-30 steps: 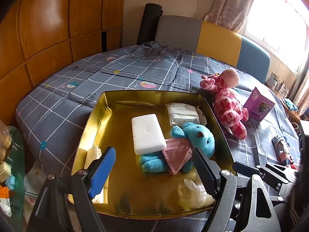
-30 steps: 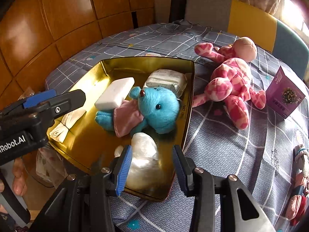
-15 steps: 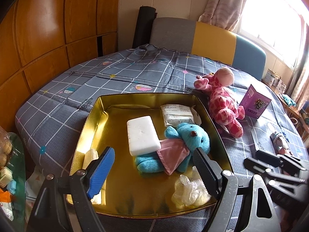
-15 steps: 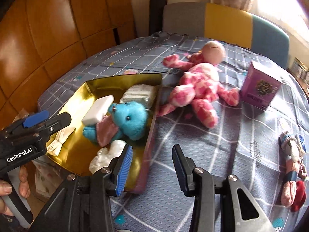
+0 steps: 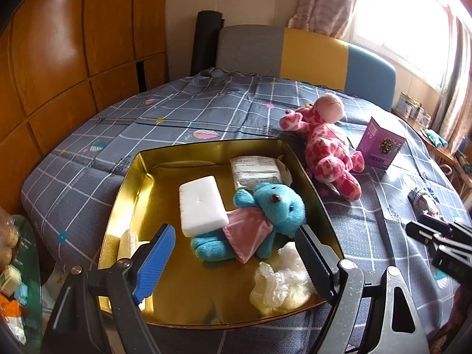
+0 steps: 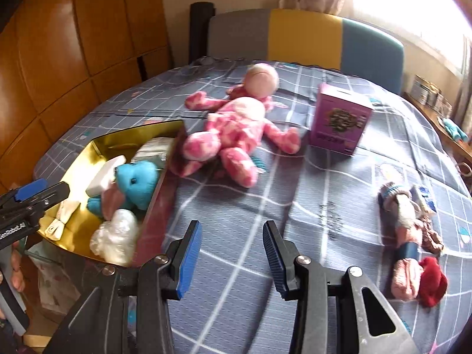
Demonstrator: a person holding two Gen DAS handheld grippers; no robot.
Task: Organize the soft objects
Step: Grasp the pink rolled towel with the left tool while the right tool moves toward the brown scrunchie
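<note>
Both grippers w/ jaws apart, nothing held: left gripper (image 5: 233,261) over gold tin (image 5: 129,177); right gripper (image 6: 231,255) over grey checked cloth (image 6: 324,194). Pink spotted plush (image 6: 233,126) lies sprawled beside tin, purple box (image 6: 339,121) near. Wood panels behind.

Both wrist views look obliquely down across the bed (image 5: 206,112); both share the gold tray (image 5: 129,177) and pink plush (image 6: 233,129).

I'm looking at a home, a lived-in family room. The table (image 5: 88,177) wears a grey checked cloth printed with cupcakes; behind it stands a grey, yellow and blue padded bench (image 5: 295,53). Left of the table rise wooden wall panels (image 5: 73,59); right of it a curtained window (image 5: 398,14) glows.
</note>
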